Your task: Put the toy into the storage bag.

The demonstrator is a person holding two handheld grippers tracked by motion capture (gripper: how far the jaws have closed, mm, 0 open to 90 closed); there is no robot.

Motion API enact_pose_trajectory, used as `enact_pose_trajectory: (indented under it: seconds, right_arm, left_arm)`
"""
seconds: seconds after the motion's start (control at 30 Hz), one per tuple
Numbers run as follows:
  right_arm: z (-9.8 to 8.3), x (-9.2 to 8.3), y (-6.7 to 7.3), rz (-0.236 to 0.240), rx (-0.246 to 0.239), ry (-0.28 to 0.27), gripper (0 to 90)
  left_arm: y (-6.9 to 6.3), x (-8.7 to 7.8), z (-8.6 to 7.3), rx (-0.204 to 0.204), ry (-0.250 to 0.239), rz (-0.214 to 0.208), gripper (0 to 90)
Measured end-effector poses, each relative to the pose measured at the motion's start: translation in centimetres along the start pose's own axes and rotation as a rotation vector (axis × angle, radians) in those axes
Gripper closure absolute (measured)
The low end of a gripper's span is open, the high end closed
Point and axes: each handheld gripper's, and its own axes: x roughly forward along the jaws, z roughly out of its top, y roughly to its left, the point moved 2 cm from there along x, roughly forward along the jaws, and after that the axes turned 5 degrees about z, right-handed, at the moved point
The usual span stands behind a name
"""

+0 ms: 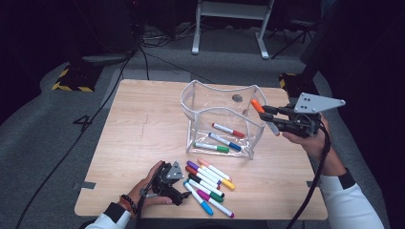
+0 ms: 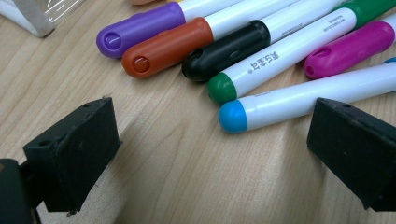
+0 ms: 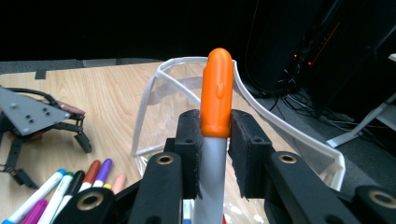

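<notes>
This looks like a lab or recording studio rather than a home. A small wooden counter (image 1: 143,143) stands alone on grey carpet (image 1: 38,143), ringed by darkness. Black cables (image 1: 95,119) trail across the floor at nine o'clock, yellow-and-black hazard tape (image 1: 71,87) marks a stand base at ten, and a white metal frame (image 1: 229,28) stands at twelve.

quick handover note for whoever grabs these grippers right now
Right gripper: shut on the orange-capped marker, held up beside the clear pouch.
Left gripper: open, low over the table, nothing between its jaws, by the loose markers.
Done: three markers lie in the pouch, capped red, blue and green.
Left: drop the orange one in, then bag the rest.
</notes>
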Motion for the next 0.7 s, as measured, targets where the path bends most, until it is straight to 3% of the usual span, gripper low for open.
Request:
enact_pose_trajectory:
  seconds: [0.1, 0.4, 0.7]
  right_arm:
    - [0.6, 1.2, -0.9, -0.009, -0.028, 0.032, 74.1]
    - [1.9, 4.0, -4.1, 0.005, 0.028, 0.041, 74.1]
    - [1.1, 8.9, -5.4, 0.014, 0.051, 0.166, 74.1]
  left_arm:
    - [0.0, 0.0, 0.0, 0.0, 0.0, 0.0, 2.5]
    - [0.0, 0.0, 0.0, 0.002, 0.0, -0.003, 2.5]
    - [0.0, 0.0, 0.0, 0.003, 0.0, -0.002, 2.5]
